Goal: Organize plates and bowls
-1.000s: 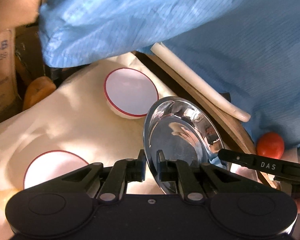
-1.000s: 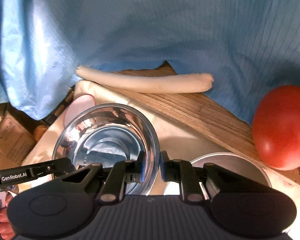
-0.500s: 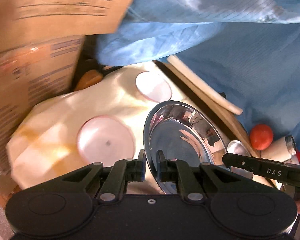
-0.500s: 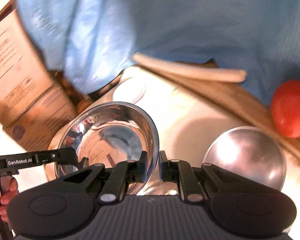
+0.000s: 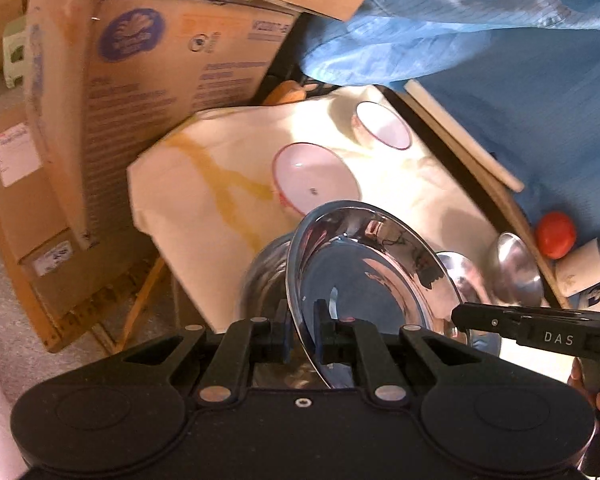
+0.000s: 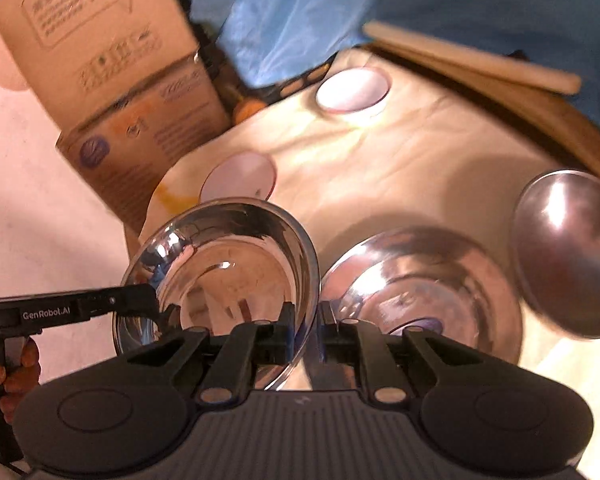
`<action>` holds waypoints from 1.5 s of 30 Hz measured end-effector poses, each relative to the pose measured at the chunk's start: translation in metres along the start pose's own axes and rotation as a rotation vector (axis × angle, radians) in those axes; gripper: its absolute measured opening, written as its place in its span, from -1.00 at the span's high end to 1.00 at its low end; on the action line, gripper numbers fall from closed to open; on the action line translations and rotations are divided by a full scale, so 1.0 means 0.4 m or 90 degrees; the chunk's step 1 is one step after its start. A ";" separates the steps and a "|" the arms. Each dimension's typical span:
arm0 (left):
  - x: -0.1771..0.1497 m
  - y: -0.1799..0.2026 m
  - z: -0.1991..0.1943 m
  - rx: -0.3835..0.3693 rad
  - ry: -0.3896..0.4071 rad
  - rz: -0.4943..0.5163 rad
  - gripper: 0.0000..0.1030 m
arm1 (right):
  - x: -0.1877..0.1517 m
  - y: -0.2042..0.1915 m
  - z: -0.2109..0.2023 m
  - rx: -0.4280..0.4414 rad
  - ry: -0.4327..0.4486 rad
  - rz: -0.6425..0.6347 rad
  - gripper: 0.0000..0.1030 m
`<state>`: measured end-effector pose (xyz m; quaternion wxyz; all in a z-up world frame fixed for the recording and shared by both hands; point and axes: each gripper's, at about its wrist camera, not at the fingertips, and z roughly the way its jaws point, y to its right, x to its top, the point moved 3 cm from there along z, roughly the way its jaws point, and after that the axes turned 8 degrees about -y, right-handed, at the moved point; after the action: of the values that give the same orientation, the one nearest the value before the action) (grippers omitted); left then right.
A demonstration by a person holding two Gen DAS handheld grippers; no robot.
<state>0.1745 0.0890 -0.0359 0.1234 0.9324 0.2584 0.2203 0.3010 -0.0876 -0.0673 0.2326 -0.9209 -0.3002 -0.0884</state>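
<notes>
Both grippers hold one shiny steel bowl (image 5: 372, 280) by opposite rims, lifted above the cloth-covered table (image 5: 204, 184). My left gripper (image 5: 302, 330) is shut on its near rim; my right gripper (image 6: 304, 330) is shut on the other rim, the bowl (image 6: 220, 272) showing left of its fingers. Below it a second steel bowl (image 6: 424, 280) sits on the cloth, with an upturned steel bowl (image 6: 568, 248) to its right. Two white red-rimmed bowls lie further back: a nearer one (image 5: 314, 182) and a farther one (image 5: 382, 130).
Cardboard boxes (image 5: 148, 80) stand stacked left of the table. A blue cloth (image 5: 500, 60) hangs behind. A wooden board (image 5: 508, 204) with a white rod (image 5: 460, 136) runs along the far edge. A tomato (image 5: 556, 234) and a white cup (image 5: 584, 272) sit at the right.
Both grippers have risen and pulled back with the steel bowl held between them. The table and white bowls now look smaller and farther, and the boxes have come into view.
</notes>
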 end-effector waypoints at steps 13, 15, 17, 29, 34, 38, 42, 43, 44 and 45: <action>-0.011 -0.025 0.034 0.084 -0.021 0.056 0.78 | -0.008 -0.031 0.054 -0.009 -0.049 -0.031 0.74; -0.008 -0.024 0.040 0.089 -0.026 0.061 0.77 | -0.007 -0.031 0.059 -0.010 -0.051 -0.028 0.74; -0.008 -0.020 0.043 0.094 -0.030 0.070 0.74 | -0.008 -0.029 0.061 -0.009 -0.052 -0.024 0.73; -0.007 -0.013 0.046 0.132 -0.047 0.097 0.32 | -0.001 -0.019 0.038 -0.005 -0.027 -0.007 0.46; 0.025 0.023 -0.001 0.128 -0.009 0.128 -0.13 | -0.015 0.013 -0.039 -0.010 0.039 0.036 -0.15; 0.070 0.098 -0.010 0.100 0.020 0.198 -0.39 | -0.046 0.056 -0.112 -0.029 0.095 0.091 -0.44; 0.109 0.179 0.008 0.062 0.028 0.271 -0.59 | -0.084 0.099 -0.173 -0.056 0.136 0.145 -0.69; 0.113 0.196 0.014 0.054 0.029 0.284 -0.62 | -0.096 0.109 -0.187 -0.064 0.144 0.158 -0.73; 0.122 0.213 0.019 0.044 0.030 0.300 -0.69 | -0.107 0.121 -0.201 -0.072 0.154 0.173 -0.75; 0.127 0.230 0.025 0.034 0.030 0.314 -0.73 | -0.120 0.131 -0.215 -0.081 0.164 0.187 -0.82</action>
<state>0.2579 0.0380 0.0046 0.0351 0.9648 0.0314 0.2586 0.2916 -0.1908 -0.0263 0.2205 -0.9487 -0.1245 -0.1893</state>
